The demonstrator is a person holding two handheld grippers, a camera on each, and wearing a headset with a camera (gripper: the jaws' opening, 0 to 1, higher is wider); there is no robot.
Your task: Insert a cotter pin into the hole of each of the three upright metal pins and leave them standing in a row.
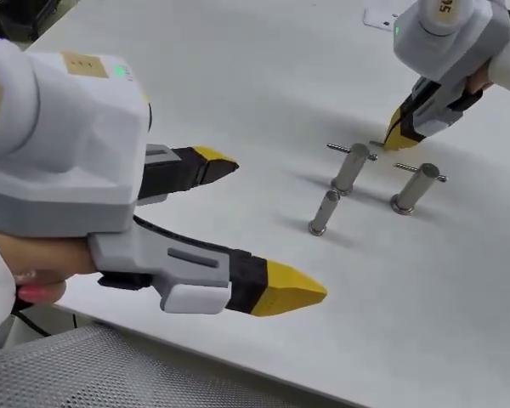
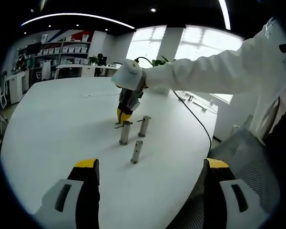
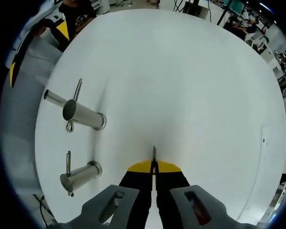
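Table (image 2: 47, 129) white, office shelves (image 2: 62, 50) behind; left gripper (image 2: 151, 164) fingers (image 2: 87, 167) spread, right gripper (image 3: 154, 167) fingers pinching cotter pin (image 3: 154, 153).

Yellow tips, black behind, pale grey bodies on the left gripper (image 1: 274, 228) and, at two o'clock, the right gripper (image 1: 397, 136); silver metal pins (image 1: 350, 170); plain white table (image 1: 238, 59).

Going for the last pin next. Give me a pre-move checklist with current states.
1. Right gripper shut on a cotter pin: ok.
2. Short metal pin upright, nothing through it: ok.
3. Its hole facing the right gripper: cannot tell.
4. Rear metal pin and rightmost metal pin already fitted, upright: ok.
5. Left gripper open, clear of the pins: ok.
6. Three pins in a row: not ok, they stand as a triangle.
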